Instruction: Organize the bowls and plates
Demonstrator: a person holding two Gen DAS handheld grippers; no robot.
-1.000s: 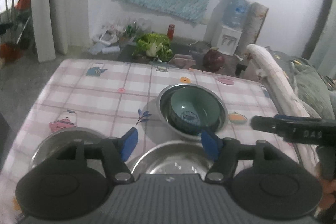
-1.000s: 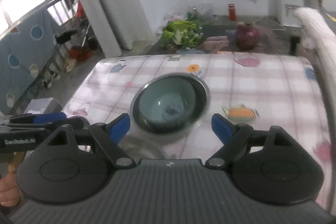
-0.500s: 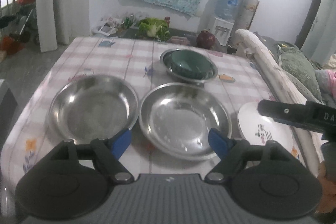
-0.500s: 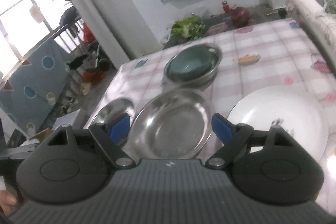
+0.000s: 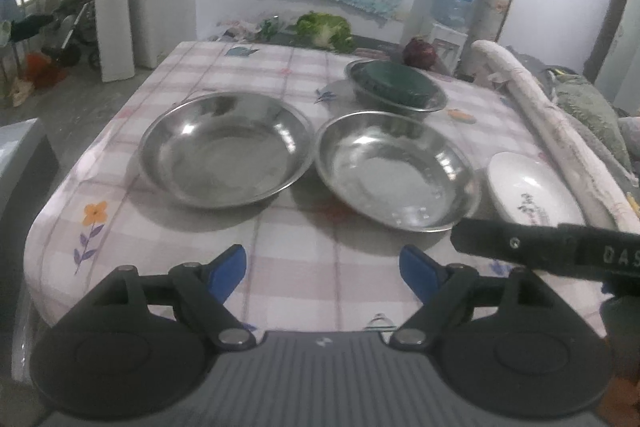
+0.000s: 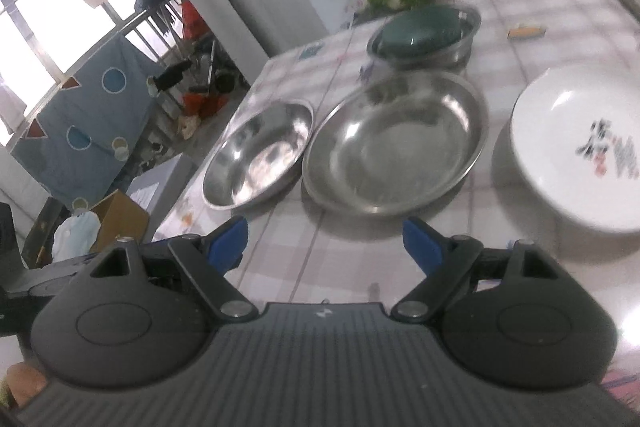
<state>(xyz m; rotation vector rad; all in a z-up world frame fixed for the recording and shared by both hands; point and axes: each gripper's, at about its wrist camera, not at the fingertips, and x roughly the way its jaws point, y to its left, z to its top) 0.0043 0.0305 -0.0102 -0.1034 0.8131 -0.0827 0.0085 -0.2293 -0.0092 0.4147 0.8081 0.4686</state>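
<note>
With both pairs of fingers spread wide and gripping nothing, the left gripper (image 5: pixel 322 269) and right gripper (image 6: pixel 325 239) hang over the near table edge (image 5: pixel 304 291), and I'd say the sorting is only partly done. Just ahead of the left fingertips lie two steel plates, one (image 5: pixel 226 149) to the left and one (image 5: pixel 396 169) to the right, side by side and unstacked, with the white plate (image 6: pixel 580 147) off right. Farthest out, the green bowl (image 5: pixel 394 79) already sits nested in a steel bowl (image 5: pixel 434 103).
</note>
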